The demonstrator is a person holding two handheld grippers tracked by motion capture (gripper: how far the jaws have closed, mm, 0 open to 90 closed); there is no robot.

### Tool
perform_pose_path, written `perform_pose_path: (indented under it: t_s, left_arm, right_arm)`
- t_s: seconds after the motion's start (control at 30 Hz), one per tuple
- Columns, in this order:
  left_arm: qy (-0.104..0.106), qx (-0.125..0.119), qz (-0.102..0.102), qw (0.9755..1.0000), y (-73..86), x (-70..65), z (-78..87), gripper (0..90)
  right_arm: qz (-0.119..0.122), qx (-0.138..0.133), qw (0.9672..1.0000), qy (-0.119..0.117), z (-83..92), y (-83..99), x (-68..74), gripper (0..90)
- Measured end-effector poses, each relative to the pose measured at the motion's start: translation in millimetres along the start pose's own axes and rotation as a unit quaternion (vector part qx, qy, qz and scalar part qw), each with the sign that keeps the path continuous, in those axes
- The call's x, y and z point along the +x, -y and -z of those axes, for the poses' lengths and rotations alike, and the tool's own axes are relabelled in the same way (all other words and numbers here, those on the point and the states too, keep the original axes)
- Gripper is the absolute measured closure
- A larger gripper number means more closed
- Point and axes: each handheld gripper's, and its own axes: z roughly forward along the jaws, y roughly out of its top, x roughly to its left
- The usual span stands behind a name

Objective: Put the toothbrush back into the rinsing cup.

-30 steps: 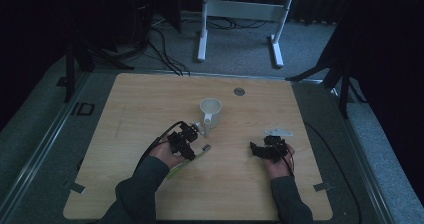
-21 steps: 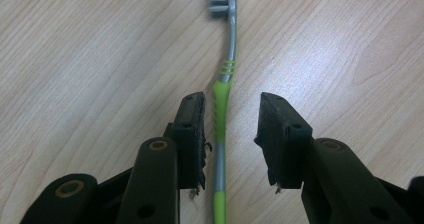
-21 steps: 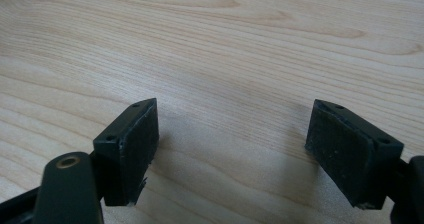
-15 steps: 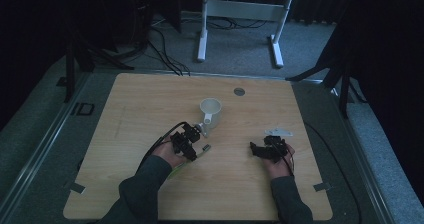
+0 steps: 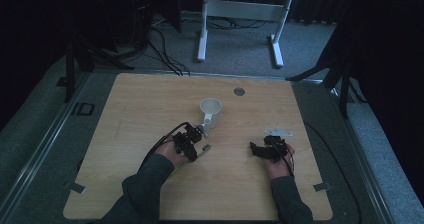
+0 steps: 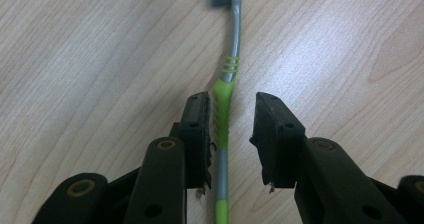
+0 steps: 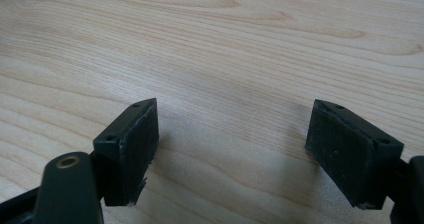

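Observation:
A toothbrush (image 6: 223,109) with a green and grey handle lies flat on the wooden table (image 5: 150,104), and its grey head (image 5: 206,147) pokes out past my left gripper. My left gripper (image 6: 232,119) straddles the handle. Its jaws have just been closing, and a gap still shows between the handle and the right-hand pad (image 6: 270,134). In the high view the left gripper (image 5: 192,144) sits just below a white mug (image 5: 210,111) that stands upright. My right gripper (image 7: 232,149) stands open wide over bare wood, at the table's right (image 5: 257,150).
A small round grey disc (image 5: 239,91) is set into the table near its far edge. Beyond the table stands a white metal frame (image 5: 240,14) on the carpet, with cables on the floor. Dark stands flank both sides.
The left gripper has shifted slightly down over the toothbrush, so less of the green handle shows. The right hand has stayed where it was.

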Motion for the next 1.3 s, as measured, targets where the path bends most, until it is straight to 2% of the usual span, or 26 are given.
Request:
perform_pose_path:
  t_s: [0.87,1.3]
  left_arm:
    - [-0.007,0.038,-0.012,0.9992,-8.1,-1.8,-8.9,71.1]
    - [-0.015,0.045,-0.017,0.9987,-9.8,-2.2,-12.4,75.3]
  right_arm:
    - [0.000,0.000,1.0000,0.000,0.0,-0.1,0.1,20.7]
    - [0.001,0.000,1.0000,0.000,-0.1,-0.2,0.1,20.7]
